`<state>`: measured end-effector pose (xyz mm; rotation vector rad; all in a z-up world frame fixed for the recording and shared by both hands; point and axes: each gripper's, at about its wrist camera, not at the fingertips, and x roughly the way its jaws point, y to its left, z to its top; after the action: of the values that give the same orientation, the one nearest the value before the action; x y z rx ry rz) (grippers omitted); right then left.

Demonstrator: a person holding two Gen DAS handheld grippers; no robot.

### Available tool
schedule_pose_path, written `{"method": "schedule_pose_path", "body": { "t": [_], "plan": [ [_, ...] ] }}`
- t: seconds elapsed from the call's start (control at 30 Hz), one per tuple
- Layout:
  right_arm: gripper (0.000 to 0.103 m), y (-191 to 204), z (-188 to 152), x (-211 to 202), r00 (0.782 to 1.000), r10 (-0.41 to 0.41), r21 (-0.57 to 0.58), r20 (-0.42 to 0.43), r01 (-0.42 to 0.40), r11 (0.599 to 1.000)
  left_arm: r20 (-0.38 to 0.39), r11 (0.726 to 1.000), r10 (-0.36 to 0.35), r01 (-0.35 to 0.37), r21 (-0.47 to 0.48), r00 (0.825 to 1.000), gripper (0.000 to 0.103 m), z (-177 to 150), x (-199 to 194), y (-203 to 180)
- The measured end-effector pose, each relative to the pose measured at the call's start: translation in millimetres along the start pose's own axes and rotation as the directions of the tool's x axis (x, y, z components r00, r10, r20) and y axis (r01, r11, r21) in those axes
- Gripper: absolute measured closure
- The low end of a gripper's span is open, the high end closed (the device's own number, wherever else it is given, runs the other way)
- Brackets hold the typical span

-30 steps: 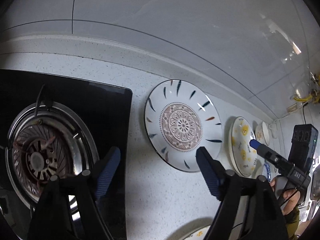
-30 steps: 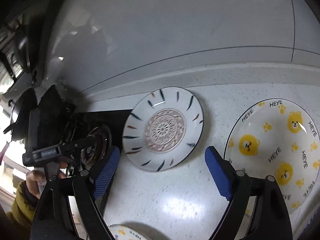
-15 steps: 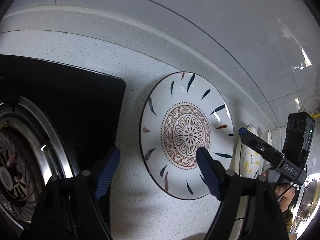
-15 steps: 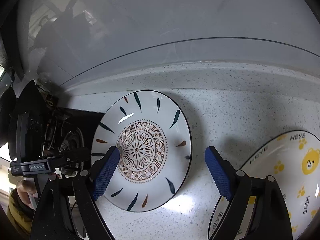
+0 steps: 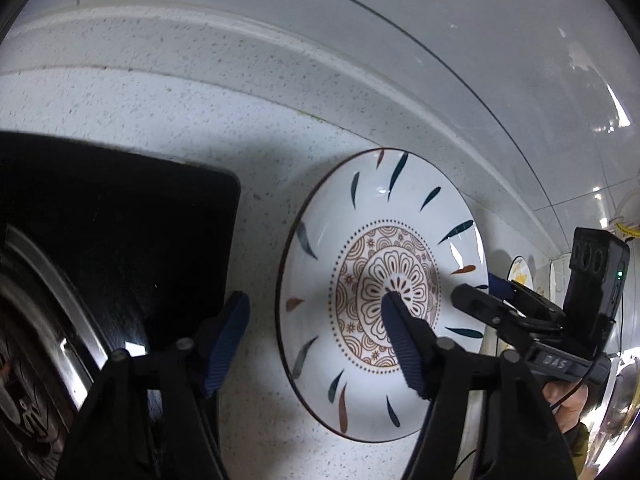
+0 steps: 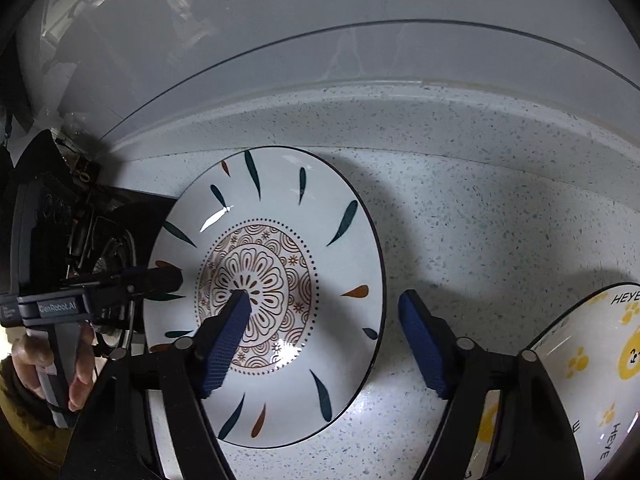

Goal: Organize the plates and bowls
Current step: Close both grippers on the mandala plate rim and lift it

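Note:
A white plate (image 5: 360,216) with a brown flower medallion and dark leaf strokes lies flat on the speckled counter. My left gripper (image 5: 316,332) straddles the plate's left rim: one blue pad hangs over the medallion, the other over the counter beside the cooktop. Its jaws are closing but do not press on the plate. My right gripper (image 6: 324,338) straddles the right rim of the same plate (image 6: 340,248), jaws likewise closing with the pads clear of it. Each view shows the other gripper at the plate's far side, the right gripper (image 5: 478,288) and the left gripper (image 6: 160,280).
A black glass cooktop (image 5: 120,220) with a steel burner ring (image 5: 36,320) lies left of the plate. A white plate with yellow bears (image 6: 592,360) sits to the right. The raised counter backsplash (image 6: 400,120) and glossy wall run just behind. A hand (image 6: 80,372) holds the left gripper.
Both grippers came down and closer to the patterned plate, which now fills more of each view. Both pairs of jaws have narrowed, each now straddling a rim.

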<state>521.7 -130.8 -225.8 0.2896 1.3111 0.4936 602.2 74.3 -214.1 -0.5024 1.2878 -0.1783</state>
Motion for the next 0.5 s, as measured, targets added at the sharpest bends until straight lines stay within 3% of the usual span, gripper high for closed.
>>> {"method": "schedule_pose_path", "body": {
  "t": [0.1, 0.27, 0.33, 0.5],
  "plan": [
    [0.045, -0.9, -2.2, -0.6, 0.999, -0.032, -0.019, -0.002, 0.032, 0.999, 0.01, 1.0, -0.019, 0.019, 0.02, 1.0, 0.049, -0.8, 2.1, -3.2],
    [0.075, -7.8, -4.3, -6.7, 0.996, -0.087, -0.028, 0.0, 0.086, 0.996, 0.007, 0.998, -0.049, 0.049, 0.051, 0.999, 0.06, -4.7, 9.1, -12.0],
    [0.082, -10.5, -4.2, -8.5, 0.997, -0.075, -0.028, 0.0, 0.075, 0.997, 0.0, 0.997, -0.074, 0.074, 0.038, 0.997, 0.068, -4.1, 10.6, -7.9],
    [0.084, -8.4, -4.2, -7.7, 0.997, -0.072, -0.032, -0.004, 0.072, 0.997, 0.001, 0.997, -0.075, 0.075, 0.032, 0.997, 0.073, -6.4, 10.3, -6.2]
  ]
}}
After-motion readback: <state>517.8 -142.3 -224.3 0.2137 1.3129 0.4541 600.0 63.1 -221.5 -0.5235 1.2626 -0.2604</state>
